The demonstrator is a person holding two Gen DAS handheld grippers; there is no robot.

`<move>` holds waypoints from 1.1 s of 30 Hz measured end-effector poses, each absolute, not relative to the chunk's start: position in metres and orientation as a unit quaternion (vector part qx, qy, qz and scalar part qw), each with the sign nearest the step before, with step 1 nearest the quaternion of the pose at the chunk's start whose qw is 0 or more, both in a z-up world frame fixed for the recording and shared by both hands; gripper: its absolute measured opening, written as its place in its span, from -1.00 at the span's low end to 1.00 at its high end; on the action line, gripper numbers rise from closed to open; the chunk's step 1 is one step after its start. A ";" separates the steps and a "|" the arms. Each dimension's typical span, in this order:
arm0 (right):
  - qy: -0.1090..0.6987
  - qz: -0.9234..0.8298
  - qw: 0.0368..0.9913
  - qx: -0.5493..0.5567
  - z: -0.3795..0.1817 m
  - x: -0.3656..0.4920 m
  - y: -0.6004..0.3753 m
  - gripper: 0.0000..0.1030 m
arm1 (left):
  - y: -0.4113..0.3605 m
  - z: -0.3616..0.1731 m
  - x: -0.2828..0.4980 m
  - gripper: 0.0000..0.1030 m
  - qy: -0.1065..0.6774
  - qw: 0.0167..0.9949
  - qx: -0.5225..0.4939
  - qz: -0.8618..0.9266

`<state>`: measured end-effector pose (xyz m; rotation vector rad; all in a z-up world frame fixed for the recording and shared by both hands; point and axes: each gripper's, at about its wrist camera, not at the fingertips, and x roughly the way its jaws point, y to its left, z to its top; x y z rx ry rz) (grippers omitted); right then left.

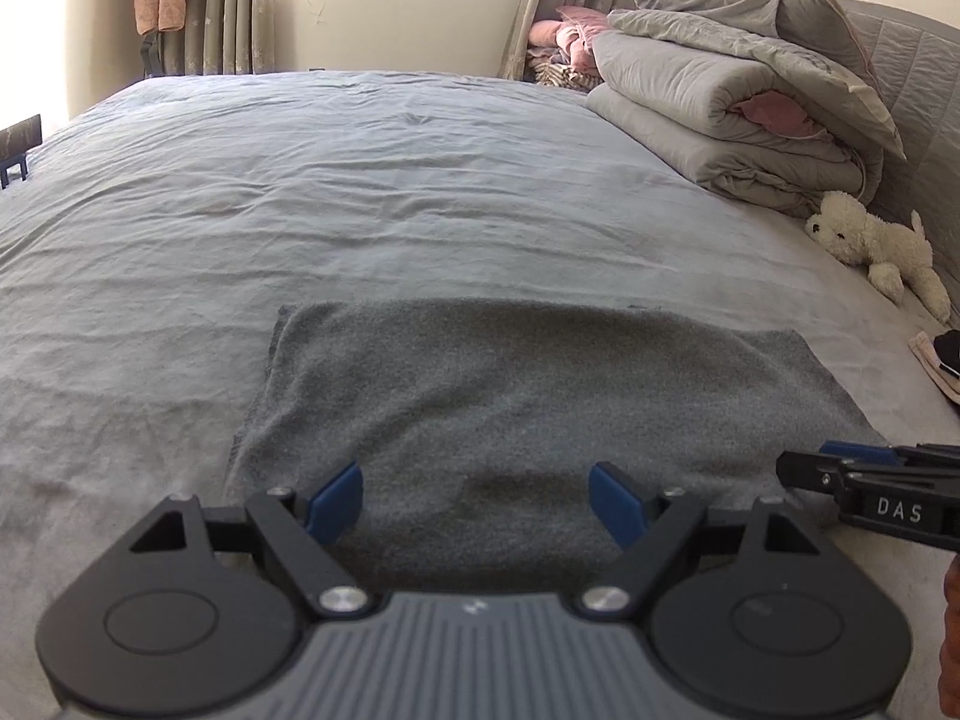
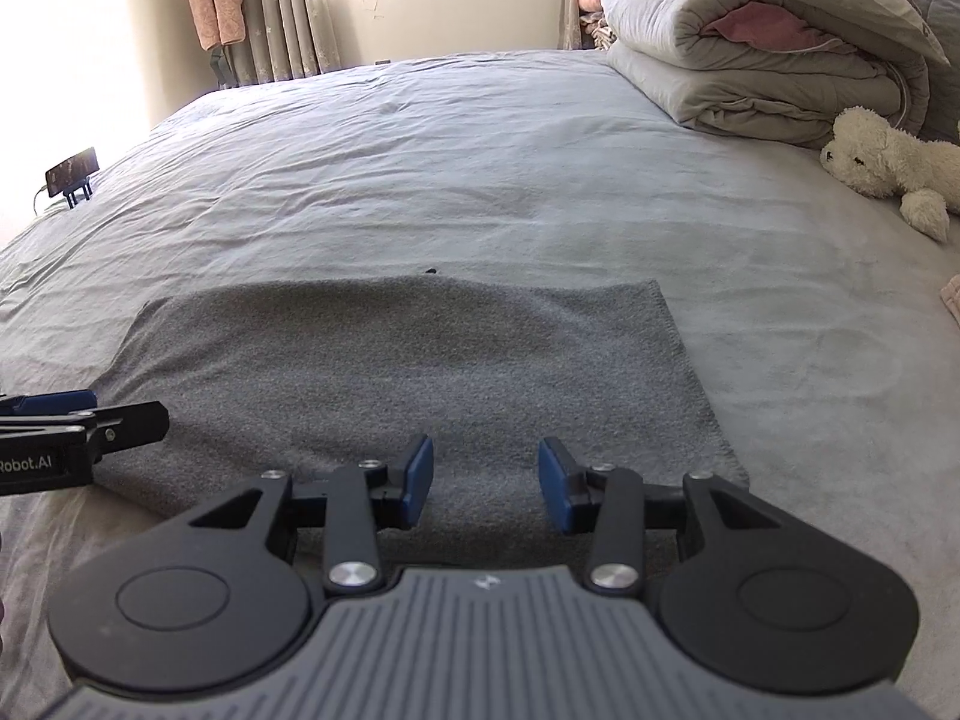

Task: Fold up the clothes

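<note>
Seen from the left wrist, the left gripper (image 1: pixel 476 501) hangs over the near part of a grey cloth (image 1: pixel 528 396) that lies flat on the bed (image 1: pixel 300 180), its blue pads spread wide with nothing between them; the right gripper (image 1: pixel 840 468) pokes in from the right edge, low over the cloth's near right corner. The cloth looks already doubled into a tidy rectangle, so I judge a fold is done and another is about to start, which calls for both claws to drop onto the near hem and pinch it. From the right wrist, the right gripper (image 2: pixel 486 483) sits at a middling gap, also empty, just above the cloth (image 2: pixel 420 372) near its right side, with the left gripper (image 2: pixel 84 420) entering from the left. The far edge of the cloth runs straight, the right edge shows a stitched hem, and the near edge is hidden under the tools. Beyond lies plenty of bare sheet for carrying the hem forward; the folded quilts (image 2: pixel 750 60) and the plush toy (image 2: pixel 888 168) are well apart, off to the right.
</note>
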<state>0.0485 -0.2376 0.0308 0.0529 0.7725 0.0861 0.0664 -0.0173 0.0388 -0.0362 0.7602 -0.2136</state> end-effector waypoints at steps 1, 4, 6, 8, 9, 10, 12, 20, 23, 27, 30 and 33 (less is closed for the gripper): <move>0.379 0.043 0.924 0.021 0.029 0.049 -0.235 -0.15 | -0.018 0.035 0.068 0.62 0.375 0.921 -0.011 -0.102; 0.379 0.040 0.925 0.002 0.028 0.050 -0.231 -0.15 | -0.019 0.033 0.070 0.62 0.380 0.920 -0.004 -0.095; 0.379 0.039 0.924 0.011 0.028 0.051 -0.234 -0.16 | -0.015 0.034 0.070 0.62 0.381 0.920 -0.016 -0.096; 0.378 0.034 0.925 0.015 0.029 0.051 -0.237 -0.16 | -0.013 0.034 0.072 0.62 0.380 0.920 -0.020 -0.089; 0.376 0.032 0.926 0.018 0.029 0.051 -0.238 -0.16 | -0.012 0.036 0.071 0.62 0.377 0.922 -0.022 -0.085; 0.374 0.031 0.927 0.022 0.030 0.050 -0.239 -0.16 | -0.010 0.037 0.071 0.62 0.374 0.923 -0.023 -0.081; 0.367 0.033 0.929 0.029 0.033 0.049 -0.240 -0.15 | -0.011 0.040 0.069 0.62 0.366 0.926 -0.028 -0.090; 0.365 0.069 0.928 0.016 0.030 0.045 -0.223 -0.15 | -0.022 0.033 0.068 0.62 0.373 0.922 -0.002 -0.103; 0.374 0.065 0.925 -0.012 0.025 0.047 -0.218 -0.11 | -0.020 0.029 0.072 0.63 0.382 0.919 0.001 -0.096; 0.380 0.047 0.924 -0.012 0.027 0.051 -0.227 -0.07 | -0.010 0.028 0.078 0.63 0.391 0.916 -0.019 -0.090; 0.391 0.029 0.920 0.005 0.027 0.056 -0.243 -0.12 | -0.006 0.029 0.079 0.63 0.395 0.914 -0.025 -0.089; 0.399 0.012 0.916 0.027 0.028 0.061 -0.259 -0.23 | -0.001 0.030 0.083 0.63 0.398 0.913 -0.030 -0.082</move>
